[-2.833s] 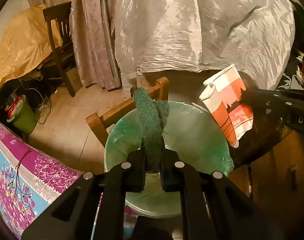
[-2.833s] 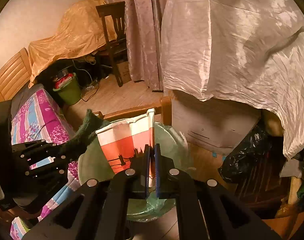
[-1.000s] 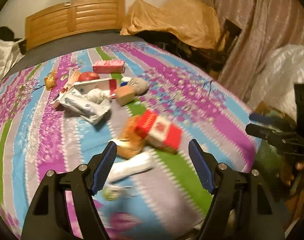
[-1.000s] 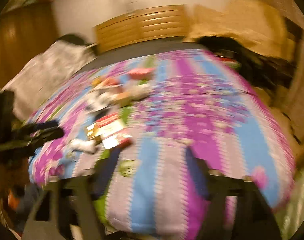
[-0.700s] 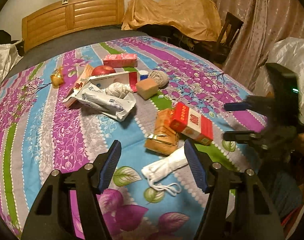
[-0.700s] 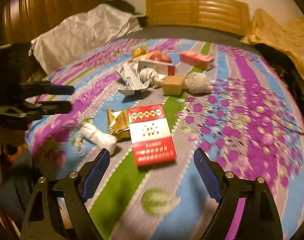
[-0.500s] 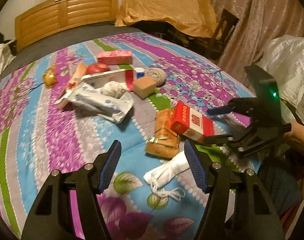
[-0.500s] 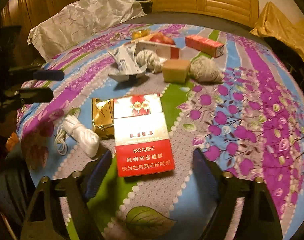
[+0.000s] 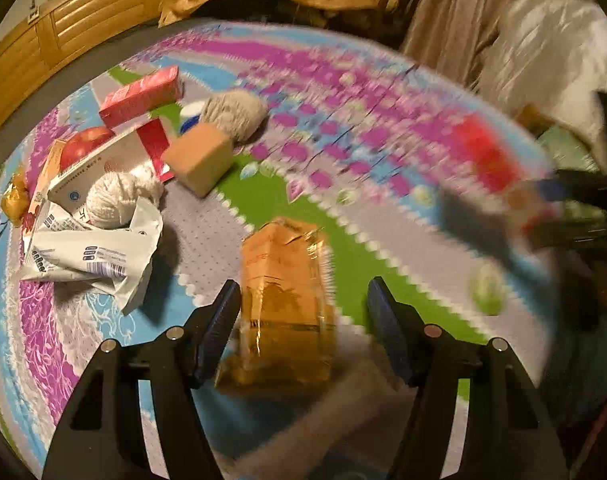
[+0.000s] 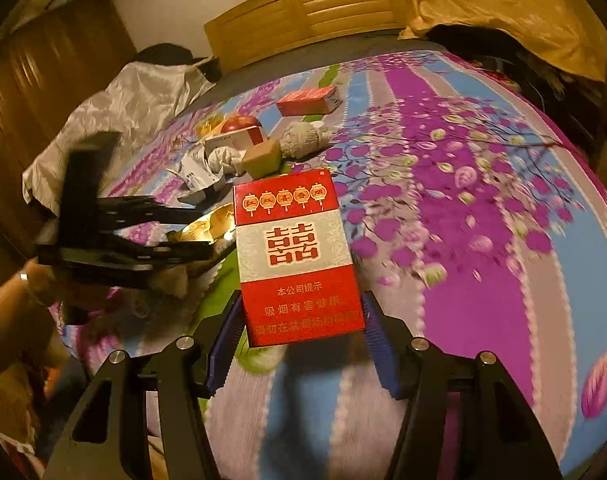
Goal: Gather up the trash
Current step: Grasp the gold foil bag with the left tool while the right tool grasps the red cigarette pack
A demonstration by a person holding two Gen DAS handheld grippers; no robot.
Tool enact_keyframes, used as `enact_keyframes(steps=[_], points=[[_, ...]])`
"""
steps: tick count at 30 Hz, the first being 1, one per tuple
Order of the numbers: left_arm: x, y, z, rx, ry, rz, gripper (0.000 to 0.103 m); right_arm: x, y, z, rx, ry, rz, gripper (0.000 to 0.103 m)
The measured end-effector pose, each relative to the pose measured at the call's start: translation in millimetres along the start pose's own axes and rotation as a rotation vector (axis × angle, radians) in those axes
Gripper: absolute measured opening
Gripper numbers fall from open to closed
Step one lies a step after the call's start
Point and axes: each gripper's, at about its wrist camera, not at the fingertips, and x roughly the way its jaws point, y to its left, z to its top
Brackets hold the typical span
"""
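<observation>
My right gripper (image 10: 299, 338) is shut on a red and white cigarette pack (image 10: 295, 256), held up above the flowered bedspread (image 10: 483, 240). That pack shows as a red blur (image 9: 491, 164) at the right of the left wrist view. My left gripper (image 9: 301, 322) is open, its jaws on either side of a crumpled golden cigarette pack (image 9: 287, 292) lying on the bedspread (image 9: 383, 248). The left gripper shows from the side in the right wrist view (image 10: 191, 228).
Further up the bed lie a crumpled white wrapper (image 9: 95, 256), two yarn balls (image 9: 233, 114), a tan block (image 9: 197, 158), a red apple (image 9: 83, 142), a white and red box (image 9: 107, 164) and a red carton (image 9: 141, 94). A wooden headboard (image 10: 303, 4) stands behind.
Both grippers swung from the green-lined bin to the bed. My right gripper closed on the red and white pack and lifted it. My left gripper moved down around the golden pack.
</observation>
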Motion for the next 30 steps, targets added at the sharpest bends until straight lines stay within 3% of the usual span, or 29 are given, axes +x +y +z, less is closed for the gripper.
enact_keyframes(steps=[1,6,9,16,19,24,30], points=[[7,3,0,-0.016,0.034,-0.002,0.048,-5,0,0,0.008,-0.009,0.008,0.059],[10,7,1,-0.026,0.028,0.062,0.042,-26,3,3,0.040,-0.063,0.007,0.059],[-14,9,12,-0.074,-0.040,0.083,0.042,-34,7,8,0.047,-0.081,-0.017,0.059],[-78,-10,55,-0.054,-0.191,0.134,0.042,-86,-1,25,0.116,-0.151,-0.084,0.059],[-99,-31,76,-0.044,-0.245,0.130,0.042,-113,-6,31,0.148,-0.187,-0.114,0.059],[-119,-100,106,0.021,-0.319,0.085,0.042,-169,-21,28,0.195,-0.251,-0.206,0.059],[-108,-183,136,0.078,-0.329,0.007,0.042,-234,-52,9,0.263,-0.301,-0.352,0.059]])
